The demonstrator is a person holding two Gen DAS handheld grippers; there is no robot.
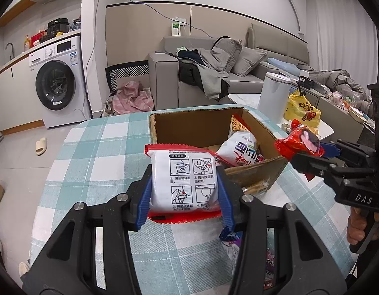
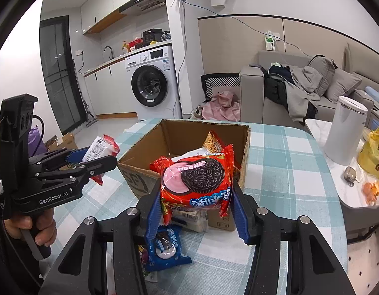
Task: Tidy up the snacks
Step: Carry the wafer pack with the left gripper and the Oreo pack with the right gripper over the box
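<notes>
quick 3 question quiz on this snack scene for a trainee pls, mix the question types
1. True or false: the right gripper is shut on the red Oreo pack.
2. What does the left gripper hold? A) white packet with red edges B) a yellow bag C) nothing
3. Fill in: a blue Oreo pack lies on the ____ tablecloth, outside the cardboard box.

Key: 1 true; 2 A; 3 checked

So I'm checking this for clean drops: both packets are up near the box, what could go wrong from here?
The left tool pinches the white instruction-printed packet near its lower end; it may tip forward. The red Oreo pack could snag the cardboard box rim. Snacks already leaning inside may block a flat landing.
</notes>
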